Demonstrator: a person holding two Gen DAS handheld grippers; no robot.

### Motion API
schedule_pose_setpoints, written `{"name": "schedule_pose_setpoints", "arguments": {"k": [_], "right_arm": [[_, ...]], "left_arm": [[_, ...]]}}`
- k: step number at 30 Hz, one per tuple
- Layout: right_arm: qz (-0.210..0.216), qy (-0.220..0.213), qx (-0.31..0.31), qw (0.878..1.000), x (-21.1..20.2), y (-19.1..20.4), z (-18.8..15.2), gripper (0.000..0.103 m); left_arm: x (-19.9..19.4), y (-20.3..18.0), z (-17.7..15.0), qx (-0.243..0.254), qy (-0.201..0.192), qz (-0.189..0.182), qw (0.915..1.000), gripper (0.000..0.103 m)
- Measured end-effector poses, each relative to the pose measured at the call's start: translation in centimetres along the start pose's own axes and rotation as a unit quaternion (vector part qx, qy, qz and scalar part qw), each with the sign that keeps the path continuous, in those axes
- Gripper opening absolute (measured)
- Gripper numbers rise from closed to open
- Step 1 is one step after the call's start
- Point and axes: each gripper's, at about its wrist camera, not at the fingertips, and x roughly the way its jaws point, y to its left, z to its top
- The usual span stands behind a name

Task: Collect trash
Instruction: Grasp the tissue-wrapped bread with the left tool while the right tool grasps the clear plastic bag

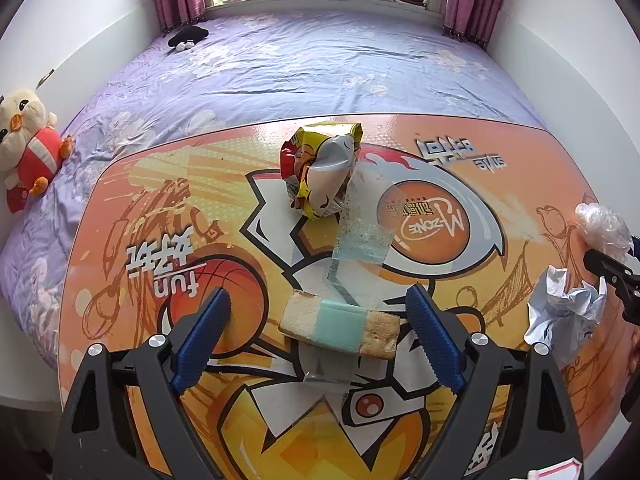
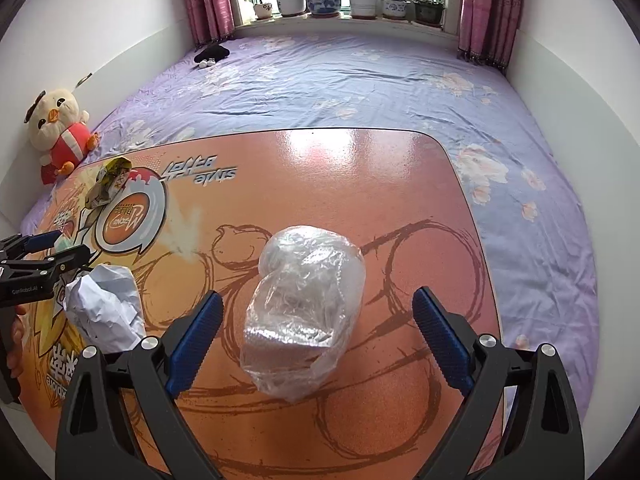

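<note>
- Printed orange table (image 1: 400, 420) on a purple-sheeted bed (image 1: 300, 60) carries 4 scraps.
- Left gripper (image 1: 320, 312) hangs with jaws apart around the foam block (image 1: 340, 330), not touching it, apparently lined up to pinch.
- Right gripper (image 2: 318, 316) likewise brackets the clear plastic wad (image 2: 304, 312), jaws wide.
- Between them lies crumpled paper (image 2: 106, 308), possibly crowding either reach.
- Farther off, the yellow wrapper (image 1: 320, 172) waits.

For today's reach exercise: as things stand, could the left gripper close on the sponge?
Probably yes. The left gripper is open, with the sponge lying between its fingers and nothing in the way. Clear tape is stuck across the sponge and may come along.
</note>
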Motion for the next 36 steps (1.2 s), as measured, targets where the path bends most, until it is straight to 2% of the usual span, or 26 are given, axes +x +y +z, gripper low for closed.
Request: {"name": "schedule_pose_setpoints", "arguments": {"k": [6,8,11,13,14,16,17,18,29,36], "right_arm": [[-0.013,0.0,-0.006,1.0,1.0,0.2,0.9,0.095],[-0.013,-0.002,-0.004,1.0,0.9,0.1,0.8,0.09],[-0.016,-0.004,-0.012,1.0,0.6,0.2,0.7,0.077],[-0.014,-0.006,-0.019,1.0,0.4,0.3,0.7,0.063],[-0.012,-0.007,-0.02,1.0,0.3,0.4,0.7,0.06],[-0.009,-0.006,-0.019,1.0,0.3,0.4,0.8,0.045],[-0.008,-0.005,-0.017,1.0,0.3,0.3,0.8,0.044],[-0.006,-0.004,-0.016,1.0,0.3,0.2,0.9,0.042],[0.003,0.007,-0.031,0.999,-0.1,0.7,0.6,0.04],[0.013,0.017,-0.045,0.999,-1.1,1.0,-0.3,0.039]], "left_arm": [[-0.2,0.0,-0.3,0.002,-0.005,-0.002,1.0,0.085],[-0.5,-0.1,-0.6,0.006,-0.007,-0.004,1.0,0.081],[-0.8,-0.6,-1.0,0.012,-0.01,-0.008,0.9998,0.073],[-1.0,-0.8,-1.1,0.018,-0.012,-0.01,0.9997,0.067],[-1.1,-0.9,-1.1,0.02,-0.011,-0.012,0.9997,0.062],[-1.2,-1.0,-1.1,0.022,-0.011,-0.013,0.9996,0.056],[-1.3,-1.0,-1.0,0.02,-0.01,-0.012,0.9997,0.05],[-1.3,-0.9,-1.0,0.017,-0.008,-0.012,0.9997,0.05],[-1.8,-0.3,-1.7,-0.001,0.005,-0.019,0.9998,0.049],[-3.6,0.3,-3.1,-0.014,0.006,-0.02,0.9997,0.049]]}}
